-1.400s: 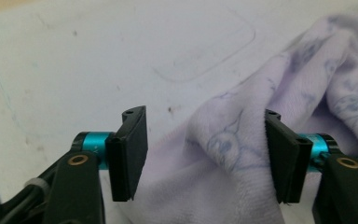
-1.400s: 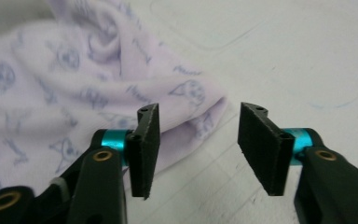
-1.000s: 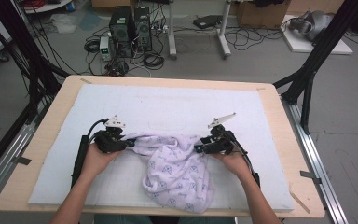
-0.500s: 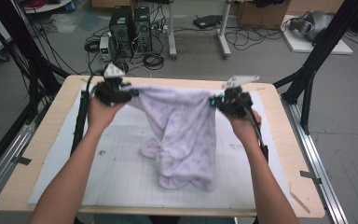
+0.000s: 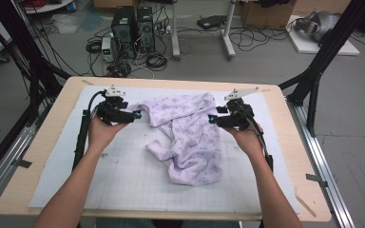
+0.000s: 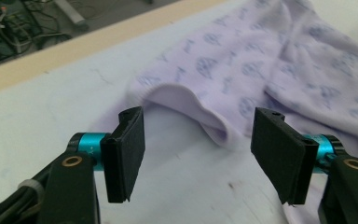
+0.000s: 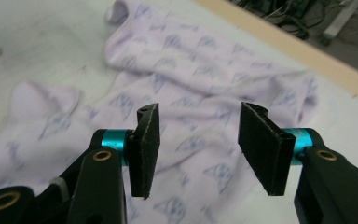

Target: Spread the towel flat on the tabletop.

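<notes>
Lying soft n floppy near the desk's [image 5: 47, 156] far edge, the purple cloth [image 5: 185, 137] is bunching; grab its top corners. Left gripper [image 6: 198, 154] n right gripper [image 7: 198, 149], just been opening, are gaping, holding nothing.

The cloth [image 5: 188, 134] is pale lilac with a small darker purple-blue print, the mat [image 5: 123, 175] white with a faint grey grid, the surface [image 5: 43, 161] light wood at its rim, and both tongs [image 5: 139, 114] [image 5: 211, 119] black with turquoise collars.
</notes>
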Motion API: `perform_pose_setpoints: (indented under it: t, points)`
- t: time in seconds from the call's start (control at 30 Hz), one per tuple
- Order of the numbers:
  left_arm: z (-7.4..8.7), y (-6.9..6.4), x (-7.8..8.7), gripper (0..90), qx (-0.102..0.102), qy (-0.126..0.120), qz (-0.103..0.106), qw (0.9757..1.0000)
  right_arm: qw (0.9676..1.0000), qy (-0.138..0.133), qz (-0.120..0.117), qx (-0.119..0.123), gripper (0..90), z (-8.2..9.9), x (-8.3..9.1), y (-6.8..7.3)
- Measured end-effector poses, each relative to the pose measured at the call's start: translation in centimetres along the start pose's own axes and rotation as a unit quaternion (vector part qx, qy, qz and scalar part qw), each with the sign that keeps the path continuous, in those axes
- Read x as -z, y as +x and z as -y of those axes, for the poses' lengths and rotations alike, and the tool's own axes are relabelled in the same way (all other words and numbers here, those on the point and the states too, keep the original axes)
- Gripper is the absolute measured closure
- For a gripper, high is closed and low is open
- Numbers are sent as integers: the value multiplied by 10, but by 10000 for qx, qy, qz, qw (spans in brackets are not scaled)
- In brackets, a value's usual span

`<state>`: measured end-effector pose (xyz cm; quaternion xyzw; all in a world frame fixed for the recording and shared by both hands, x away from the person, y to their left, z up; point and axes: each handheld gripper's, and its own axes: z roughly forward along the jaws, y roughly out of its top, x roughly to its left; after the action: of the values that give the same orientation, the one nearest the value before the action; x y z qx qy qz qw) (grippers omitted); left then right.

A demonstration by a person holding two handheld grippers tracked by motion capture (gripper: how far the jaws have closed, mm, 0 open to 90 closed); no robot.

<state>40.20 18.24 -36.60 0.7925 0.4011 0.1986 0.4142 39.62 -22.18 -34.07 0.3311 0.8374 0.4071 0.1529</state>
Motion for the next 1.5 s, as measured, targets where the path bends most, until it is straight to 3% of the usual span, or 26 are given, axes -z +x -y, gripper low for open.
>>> perform_pose_setpoints:
  t: [0.13, 0.2, 0.23, 0.33, 0.4, 0.43, 0.47, 0.5, 0.57, 0.6, 0.63, 0.7, 0.73, 0.8, 0.93, 1.03, 1.07, 1.1, 1.23, 1.37, 1.5]
  points:
    - [20, -20, 1, 373, -162, -25, 379, 9991, 9996, 67, -251, 78, 462, 23, 4, 11]
    - [24, -26, 0, 383, -220, -7, 465, 9987, 9995, 69, -292, 125, 461, 29, 5, 14]
    - [30, -35, -3, 384, -310, 36, 548, 9980, 9992, 86, -364, 133, 457, 39, 7, 20]
    - [36, -46, -6, 387, -389, 102, 790, 9961, 9989, 37, -464, 100, 452, 54, 9, 28]
    - [40, -56, -5, 386, -491, 57, 1054, 9932, 9985, 59, -539, 119, 444, 63, 10, 32]
    - [40, -56, -5, 387, -491, 57, 1054, 9932, 9985, 59, -539, 119, 444, 63, 10, 32]
    - [42, -60, -5, 387, -582, 74, 1167, 9914, 9982, 85, -590, 118, 436, 67, 11, 35]
    - [45, -67, -8, 388, -757, 278, 1365, 9874, 9977, 86, -659, 155, 433, 75, 12, 40]
    - [47, -72, -13, 398, -876, 424, 1495, 9840, 9968, 132, -769, 177, 433, 82, 12, 44]
    - [47, -72, -13, 423, -876, 424, 1495, 9840, 9964, 201, -804, 185, 432, 85, 10, 47]
    - [49, -76, -19, 452, -987, 603, 1545, 9812, 9960, 238, -832, 223, 434, 88, 9, 50]
    - [53, -79, -27, 592, -1109, 849, 1656, 9763, 9951, 338, -885, 276, 438, 95, 4, 54]
    - [53, -79, -27, 660, -1109, 849, 1656, 9763, 9946, 421, -899, 289, 439, 97, 1, 55]
    - [57, -82, -31, 773, -1204, 1129, 1678, 9719, 9938, 495, -947, 301, 449, 102, -4, 58]
    - [54, -82, -20, 818, -1204, 1007, 1651, 9737, 9929, 586, -987, 316, 471, 106, -9, 61]
    - [55, -80, 0, 823, -1008, 753, 1632, 9785, 9926, 604, -991, 345, 485, 109, -11, 63]
    - [58, -80, 15, 824, -1002, 614, 1557, 9808, 9927, 607, -976, 377, 490, 109, -12, 64]
    - [58, -80, 15, 824, -1002, 614, 1557, 9808, 9924, 623, -983, 392, 490, 109, -13, 64]
    - [66, -79, 45, 825, -917, 389, 1513, 9834, 9919, 665, -963, 489, 502, 109, -14, 67]
    - [77, -78, 66, 826, -928, 376, 1436, 9846, 9913, 735, -931, 576, 522, 109, -14, 70]
    - [93, -69, 75, 777, -721, 440, 1437, 9860, 9907, 788, -832, 738, 657, 111, -14, 72]
